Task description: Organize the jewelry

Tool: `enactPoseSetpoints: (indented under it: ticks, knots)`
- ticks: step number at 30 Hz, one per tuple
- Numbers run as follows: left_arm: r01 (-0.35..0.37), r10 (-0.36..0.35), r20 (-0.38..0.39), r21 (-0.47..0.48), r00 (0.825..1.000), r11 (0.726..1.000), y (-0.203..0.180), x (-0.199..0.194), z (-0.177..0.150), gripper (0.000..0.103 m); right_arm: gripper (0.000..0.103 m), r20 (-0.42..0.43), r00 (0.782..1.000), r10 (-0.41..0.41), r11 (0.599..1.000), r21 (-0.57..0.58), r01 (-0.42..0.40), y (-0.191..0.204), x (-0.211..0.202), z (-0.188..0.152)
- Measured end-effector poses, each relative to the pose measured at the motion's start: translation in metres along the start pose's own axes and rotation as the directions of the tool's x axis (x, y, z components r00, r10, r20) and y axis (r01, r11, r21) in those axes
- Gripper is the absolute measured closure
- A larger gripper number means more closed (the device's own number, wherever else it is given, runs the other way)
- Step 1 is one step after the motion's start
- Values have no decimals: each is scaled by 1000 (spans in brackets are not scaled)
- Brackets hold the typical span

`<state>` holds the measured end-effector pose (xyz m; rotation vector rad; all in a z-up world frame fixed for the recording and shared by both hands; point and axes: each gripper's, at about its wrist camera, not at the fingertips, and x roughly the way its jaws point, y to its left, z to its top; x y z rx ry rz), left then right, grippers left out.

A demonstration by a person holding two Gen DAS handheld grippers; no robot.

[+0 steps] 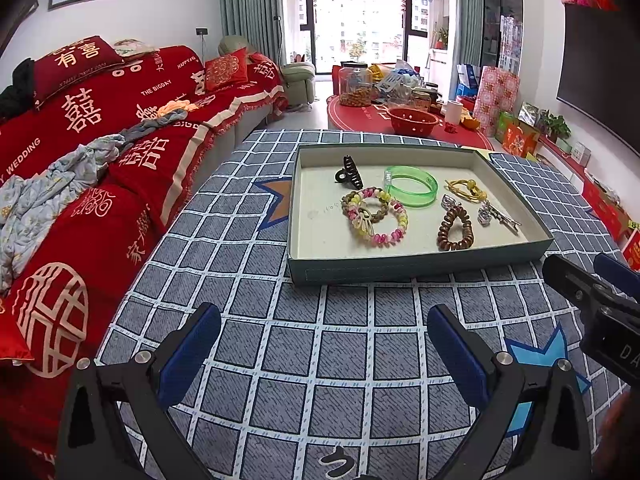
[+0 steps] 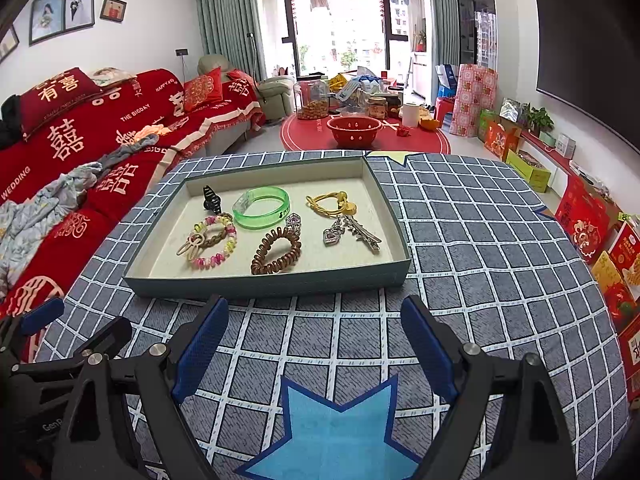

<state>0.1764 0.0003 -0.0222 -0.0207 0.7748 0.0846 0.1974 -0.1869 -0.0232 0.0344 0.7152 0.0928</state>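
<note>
Jewelry in shallow grey-green cardboard tray on checked quilted cloth: translucent green plastic bangle, coiled brown hair tie. Left gripper, right gripper spread apart, holding nothing.

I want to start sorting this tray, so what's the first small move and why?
Probably ease the right gripper forward over the tray wall toward the brown coil hair tie. Both grippers are open, empty and short of the tray, and that tie lies nearest the front wall, apart from the other pieces.
</note>
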Motion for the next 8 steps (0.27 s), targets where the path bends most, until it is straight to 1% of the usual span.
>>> enactPoseSetpoints:
  ticks: [8]
  knots:
    - [-5, 5, 7, 2, 1000, 1000, 1, -2, 0, 0, 13, -1, 1000, 1, 1000, 1, -1, 1, 0, 0]
